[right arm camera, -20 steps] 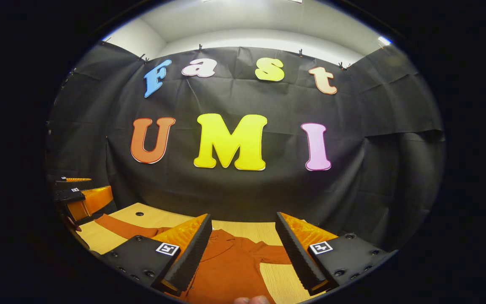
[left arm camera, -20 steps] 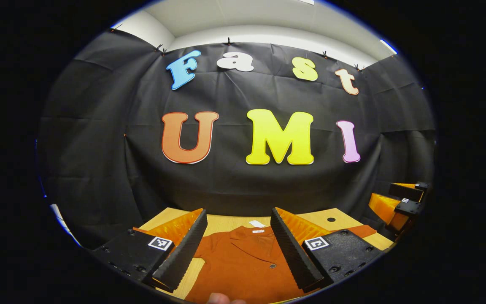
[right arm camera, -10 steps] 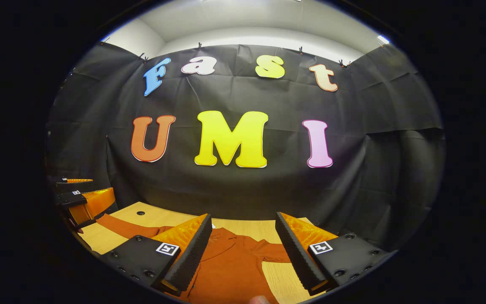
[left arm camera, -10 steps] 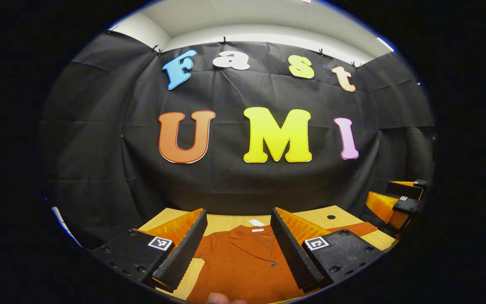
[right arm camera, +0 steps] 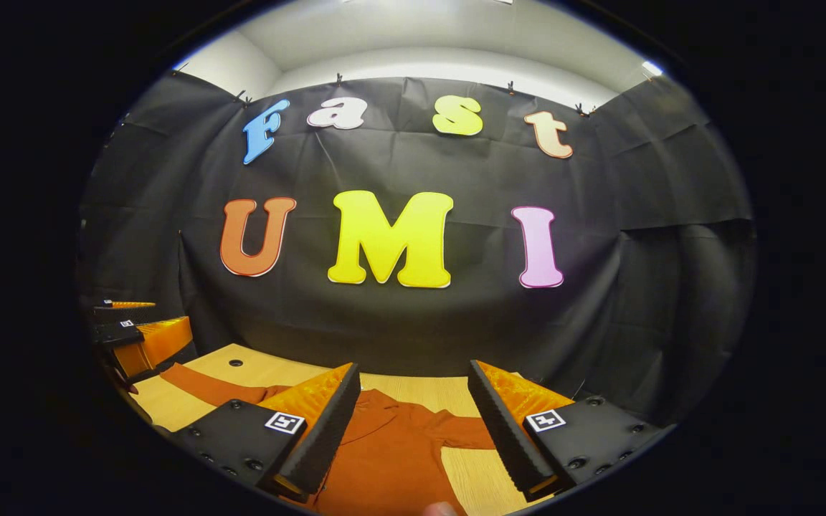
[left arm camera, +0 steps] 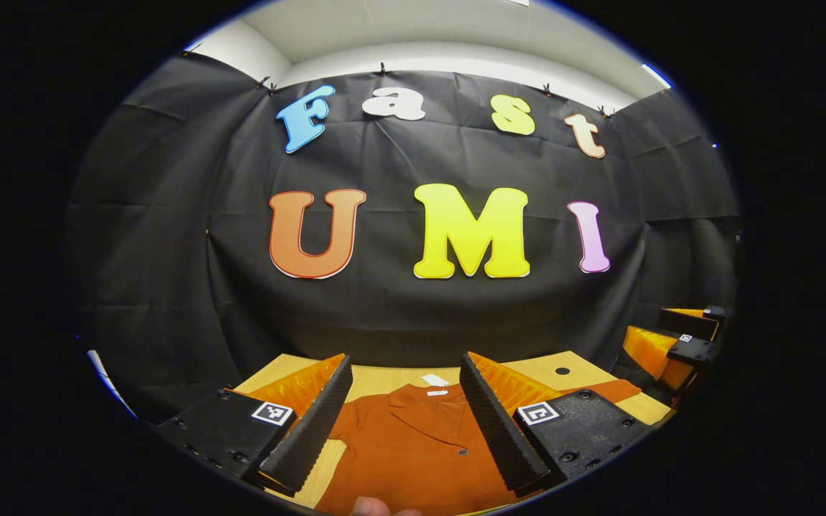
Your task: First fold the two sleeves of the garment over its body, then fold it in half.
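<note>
Hovering above the wooden table [left arm camera: 384,380], the left gripper [left arm camera: 406,423] had its fingers spread wide, nothing between them but air. The rust-orange shirt [left arm camera: 413,444] lay flat at lower centre, collar toward the wall, sleeves outstretched. The right gripper [right arm camera: 413,430] hung likewise, spread apart, over the shirt [right arm camera: 391,451], touching nothing.

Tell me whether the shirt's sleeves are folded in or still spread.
Spread. The rust-orange collared shirt lies flat on the wooden table, one sleeve stretching outward, not over the body.
</note>
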`<control>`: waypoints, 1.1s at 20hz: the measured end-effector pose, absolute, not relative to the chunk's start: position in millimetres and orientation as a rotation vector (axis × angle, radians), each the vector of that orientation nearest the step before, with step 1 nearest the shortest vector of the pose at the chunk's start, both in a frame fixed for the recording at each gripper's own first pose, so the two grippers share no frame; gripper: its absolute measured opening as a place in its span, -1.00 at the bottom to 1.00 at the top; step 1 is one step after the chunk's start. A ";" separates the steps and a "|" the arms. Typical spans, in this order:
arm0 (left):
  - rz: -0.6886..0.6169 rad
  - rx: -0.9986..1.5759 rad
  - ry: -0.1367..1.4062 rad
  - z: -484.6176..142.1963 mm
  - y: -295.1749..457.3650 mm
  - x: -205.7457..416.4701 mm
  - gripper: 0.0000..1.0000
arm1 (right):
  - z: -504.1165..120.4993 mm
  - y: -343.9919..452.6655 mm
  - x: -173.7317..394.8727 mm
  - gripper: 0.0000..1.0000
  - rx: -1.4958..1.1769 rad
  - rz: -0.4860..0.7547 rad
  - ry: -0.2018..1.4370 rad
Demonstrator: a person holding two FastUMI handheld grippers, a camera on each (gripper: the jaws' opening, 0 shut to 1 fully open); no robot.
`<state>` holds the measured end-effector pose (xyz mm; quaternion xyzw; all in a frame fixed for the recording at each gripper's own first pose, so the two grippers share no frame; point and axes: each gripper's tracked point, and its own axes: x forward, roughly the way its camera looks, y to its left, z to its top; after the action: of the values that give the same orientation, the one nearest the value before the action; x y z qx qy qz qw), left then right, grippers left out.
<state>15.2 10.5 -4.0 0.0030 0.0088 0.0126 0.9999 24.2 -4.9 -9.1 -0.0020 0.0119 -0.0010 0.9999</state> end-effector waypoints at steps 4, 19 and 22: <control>0.018 0.010 0.025 -6.6 6.7 15.8 0.95 | -10.7 -7.6 27.4 0.87 -0.003 -0.001 0.030; -0.004 0.028 0.035 -12.0 0.0 15.7 0.95 | -24.9 -23.7 34.9 0.91 0.051 -0.015 0.076; -0.004 0.034 0.043 -14.0 -1.2 22.3 0.95 | -26.3 -35.2 40.6 0.87 0.064 -0.038 0.079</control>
<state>22.3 -1.2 -14.0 0.0172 0.0215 -0.0020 0.9996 40.6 -35.2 -26.3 0.0318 0.0395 -0.0190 0.9985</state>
